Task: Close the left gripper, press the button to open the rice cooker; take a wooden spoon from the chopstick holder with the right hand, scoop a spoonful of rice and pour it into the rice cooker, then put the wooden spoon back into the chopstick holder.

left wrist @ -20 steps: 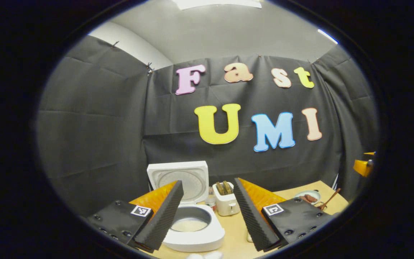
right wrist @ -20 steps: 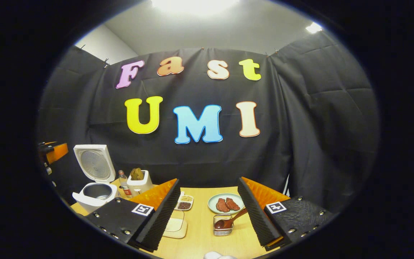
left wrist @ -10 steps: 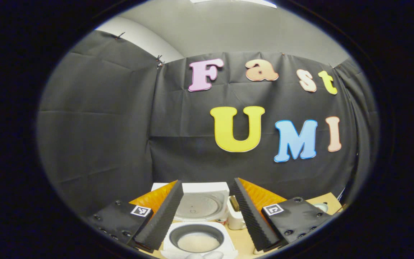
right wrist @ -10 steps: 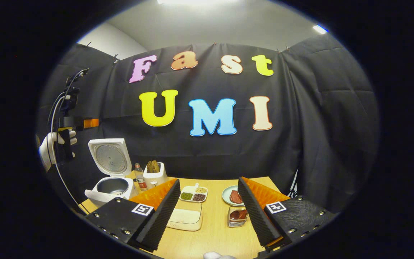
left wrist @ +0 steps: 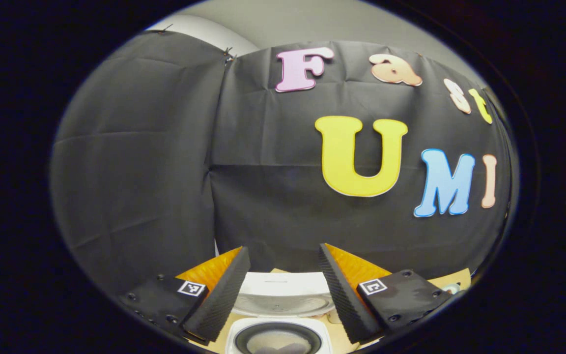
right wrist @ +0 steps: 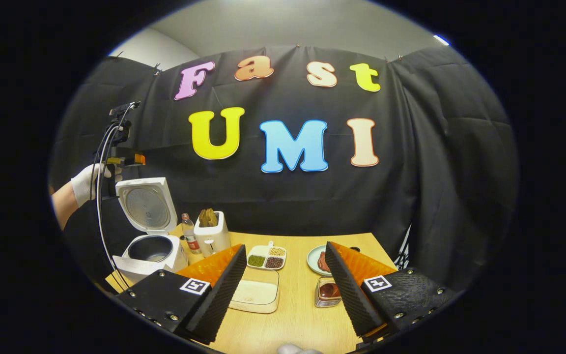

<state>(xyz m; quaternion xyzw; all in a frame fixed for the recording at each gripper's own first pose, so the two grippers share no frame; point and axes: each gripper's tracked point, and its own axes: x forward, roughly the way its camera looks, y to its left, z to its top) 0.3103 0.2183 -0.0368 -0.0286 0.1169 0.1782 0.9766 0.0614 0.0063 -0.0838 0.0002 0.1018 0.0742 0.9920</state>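
The white rice cooker (right wrist: 141, 255) stands open at the table's left end, its lid (right wrist: 145, 204) upright. In the left gripper view its lid (left wrist: 283, 297) and inner pot (left wrist: 278, 340) lie just below and between my left gripper (left wrist: 283, 290), which is open and holds nothing. A gloved hand holds that gripper (right wrist: 122, 160) above the lid. My right gripper (right wrist: 285, 290) is open over the table's near side. The chopstick holder (right wrist: 328, 292) stands beside its right finger, with the wooden spoon's bowl (right wrist: 330, 289) in it. A shallow rice tray (right wrist: 256, 295) lies between the fingers.
A white toaster (right wrist: 212, 233) and a small bottle (right wrist: 188, 230) stand right of the cooker. A divided dish of beans (right wrist: 266, 257) and a plate with meat (right wrist: 316, 259) sit farther back on the wooden table (right wrist: 295, 324). Black cloth walls close in behind.
The left gripper has swung left and moved in over the open cooker, which now sits centred low in its view. The right gripper has drawn back from the holder. Both stay open.
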